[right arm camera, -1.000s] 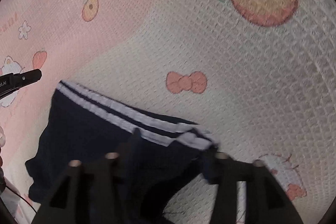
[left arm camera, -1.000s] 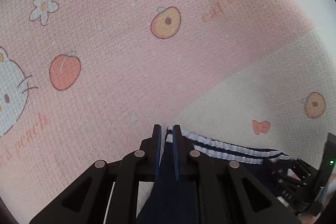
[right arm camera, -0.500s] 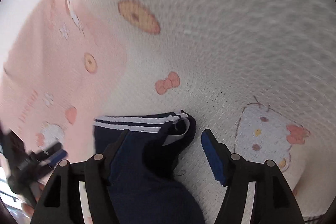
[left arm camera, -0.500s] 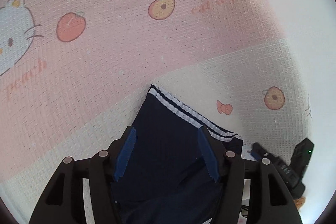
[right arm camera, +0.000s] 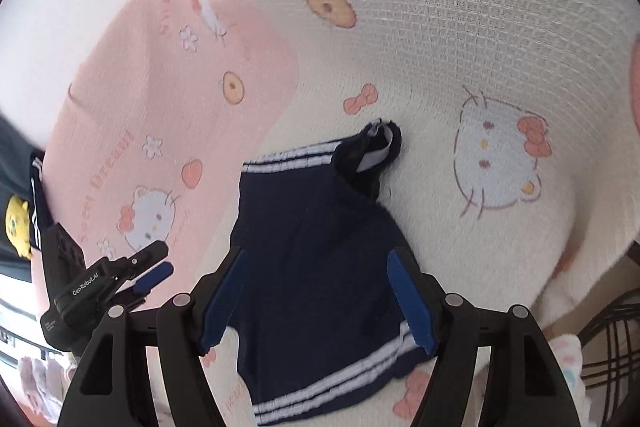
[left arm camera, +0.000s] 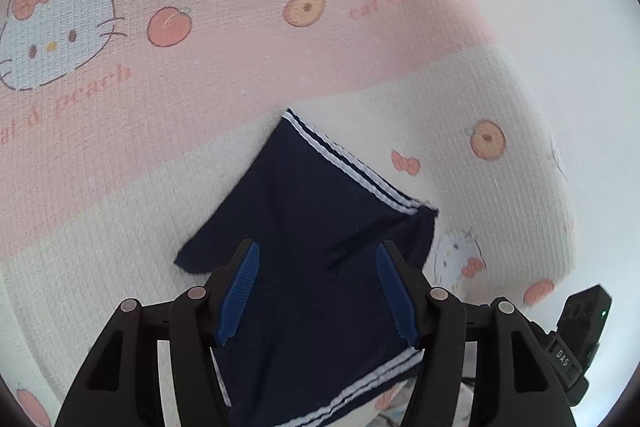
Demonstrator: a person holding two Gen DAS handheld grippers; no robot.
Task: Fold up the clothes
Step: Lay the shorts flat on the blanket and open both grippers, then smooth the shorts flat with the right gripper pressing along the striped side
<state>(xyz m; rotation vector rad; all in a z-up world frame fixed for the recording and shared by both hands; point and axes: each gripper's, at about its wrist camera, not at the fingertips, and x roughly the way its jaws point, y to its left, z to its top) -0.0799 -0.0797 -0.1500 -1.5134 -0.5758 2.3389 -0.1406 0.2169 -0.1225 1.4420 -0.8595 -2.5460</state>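
a big waffle-weave blanket (left arm camera: 360,39) covers the whole surface, half pink and half cream, printed with cartoon cat faces, peaches, bows and little flowers. on the cream part, close to the line where the pink begins, lies the navy garment (left arm camera: 320,227), folded over on itself, with white double stripes along its far hem and another striped edge near the cameras. from the right wrist view the same garment (right arm camera: 316,247) shows a far corner curled up, a bit of white lining peeking out of the roll.

the left gripper (left arm camera: 318,291) hangs just above the navy cloth, its blue-padded fingers (left arm camera: 240,287) spread wide, nothing between them. the right gripper (right arm camera: 316,295) is above the cloth too, fingers (right arm camera: 408,295) likewise spread apart and empty. in the right wrist view the left gripper (right arm camera: 148,271) shows at the left edge over the pink half. past the blanket's left edge there's a dark cloth with white stripes (right arm camera: 34,203) and something small and yellow (right arm camera: 18,223) that i can't make out.
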